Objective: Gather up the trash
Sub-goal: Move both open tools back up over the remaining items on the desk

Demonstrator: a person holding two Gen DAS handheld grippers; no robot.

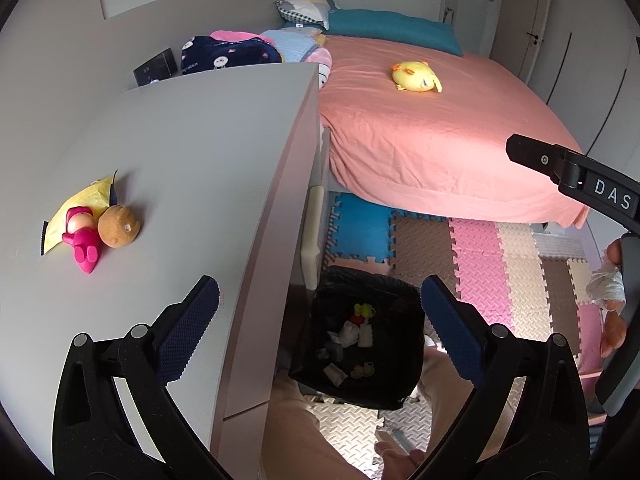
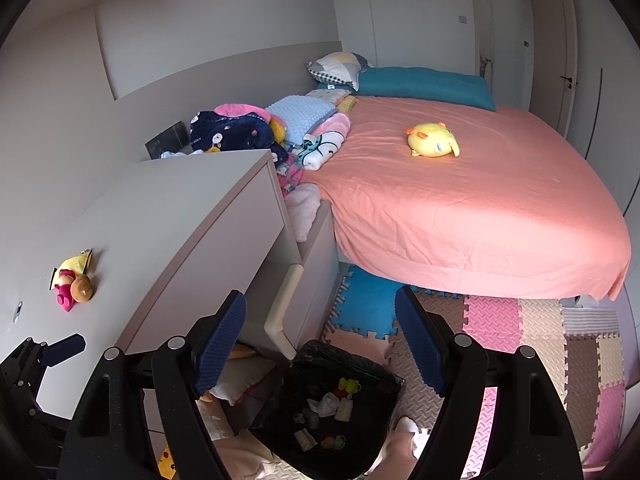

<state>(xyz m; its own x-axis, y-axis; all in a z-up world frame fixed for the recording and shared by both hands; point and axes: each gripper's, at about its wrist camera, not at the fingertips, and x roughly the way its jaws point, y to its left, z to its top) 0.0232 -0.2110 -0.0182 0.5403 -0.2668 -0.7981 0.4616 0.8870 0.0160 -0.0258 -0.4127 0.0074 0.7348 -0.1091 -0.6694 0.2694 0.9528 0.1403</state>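
Note:
A bin lined with a black bag [image 1: 362, 340] stands on the floor beside the grey desk [image 1: 192, 152]; it holds several bits of white paper and small yellow-green items. It also shows in the right wrist view [image 2: 332, 400]. My left gripper [image 1: 320, 328] is open and empty, above the desk edge and the bin. My right gripper [image 2: 320, 344] is open and empty, above the bin. A yellow wrapper [image 1: 86, 206], a pink toy [image 1: 82, 240] and a brown plush ball [image 1: 119, 226] lie on the desk's left side.
A bed with a pink sheet [image 1: 440, 132] carries a yellow plush duck [image 1: 416, 77], pillows and folded blankets [image 2: 256, 128]. Coloured foam mats [image 1: 480, 256] cover the floor. My right gripper's body [image 1: 580, 180] shows at the right of the left wrist view.

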